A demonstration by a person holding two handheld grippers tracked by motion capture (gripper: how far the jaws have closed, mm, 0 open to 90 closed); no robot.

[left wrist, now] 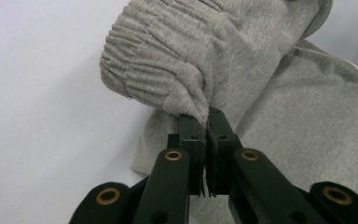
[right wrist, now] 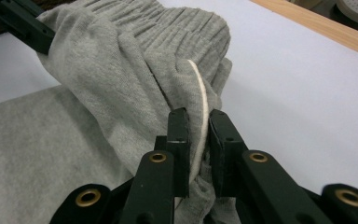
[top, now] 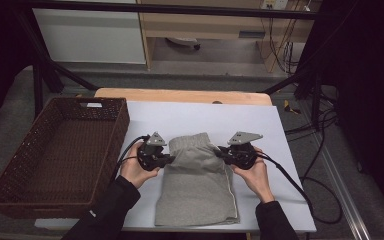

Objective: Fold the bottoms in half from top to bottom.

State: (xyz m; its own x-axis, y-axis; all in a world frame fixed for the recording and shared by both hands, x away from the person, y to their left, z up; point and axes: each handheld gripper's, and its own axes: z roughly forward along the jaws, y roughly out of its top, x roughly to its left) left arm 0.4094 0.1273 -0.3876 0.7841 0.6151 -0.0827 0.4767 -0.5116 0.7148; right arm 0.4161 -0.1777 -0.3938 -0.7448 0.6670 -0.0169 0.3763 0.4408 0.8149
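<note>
A dim room with a pale cabinet and wooden shelving at the back lies beyond the surface [top: 260, 130], which is covered by a white sheet with a strip of bare wood along its far edge. At nine o'clock on the surface sits a dark wicker basket [top: 15, 170], its long side just beside the sheet's left edge. Moving right, the left gripper [top: 166, 159] is held in the person's left hand [top: 136, 170] at about the middle of the surface, with its jaws pinched tight on the left edge of the grey shorts [top: 197, 190]; the left gripper view shows a thin fold of grey fabric [left wrist: 186, 93] caught between the two black jaws, just below the ribbed waistband. The shorts lie at six o'clock of the surface, legs flat toward the near edge, while the waistband end is lifted and bunched between the two grippers. At three o'clock of the shorts, the right gripper [top: 222, 151], held in the right hand [top: 255, 175], is clamped on the right edge of the garment; the right gripper view shows its jaws narrow, gripping the cloth along a white side seam [right wrist: 200, 121]. Black cables trail from both grippers toward the near edge.
</note>
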